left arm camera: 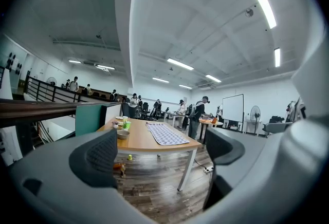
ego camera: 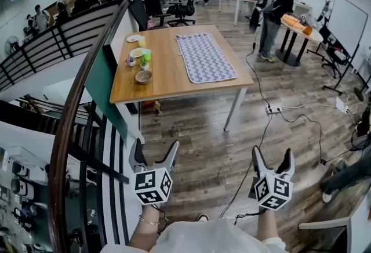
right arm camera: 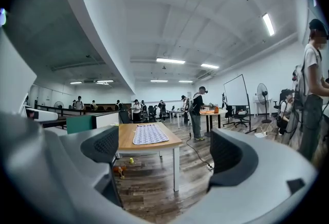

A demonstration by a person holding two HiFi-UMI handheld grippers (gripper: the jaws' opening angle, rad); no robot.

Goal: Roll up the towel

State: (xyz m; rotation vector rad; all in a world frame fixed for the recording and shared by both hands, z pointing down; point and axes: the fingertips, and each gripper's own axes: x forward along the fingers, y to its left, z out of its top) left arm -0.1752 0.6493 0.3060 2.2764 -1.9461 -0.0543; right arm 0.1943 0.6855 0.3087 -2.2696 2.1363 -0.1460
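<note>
A grey-and-white patterned towel (ego camera: 206, 57) lies flat and spread out on the right half of a wooden table (ego camera: 168, 86), well ahead of me. Both grippers are held level over the wooden floor, short of the table's near edge. My left gripper (ego camera: 155, 147) is open with nothing between its jaws, and my right gripper (ego camera: 272, 154) stands the same way. The left gripper view looks through its open gripper (left arm camera: 162, 153) at the towel (left arm camera: 165, 134) on the table. In the right gripper view the open gripper (right arm camera: 164, 153) frames the towel (right arm camera: 150, 134) too.
A bowl (ego camera: 144, 76), a green cup (ego camera: 145, 55) and plates (ego camera: 137, 52) sit at the table's left edge. A dark stair railing (ego camera: 75, 130) runs along my left. A cable (ego camera: 255, 130) and power strip (ego camera: 272, 109) lie on the floor at the right. A person (ego camera: 278, 14) stands beyond the table.
</note>
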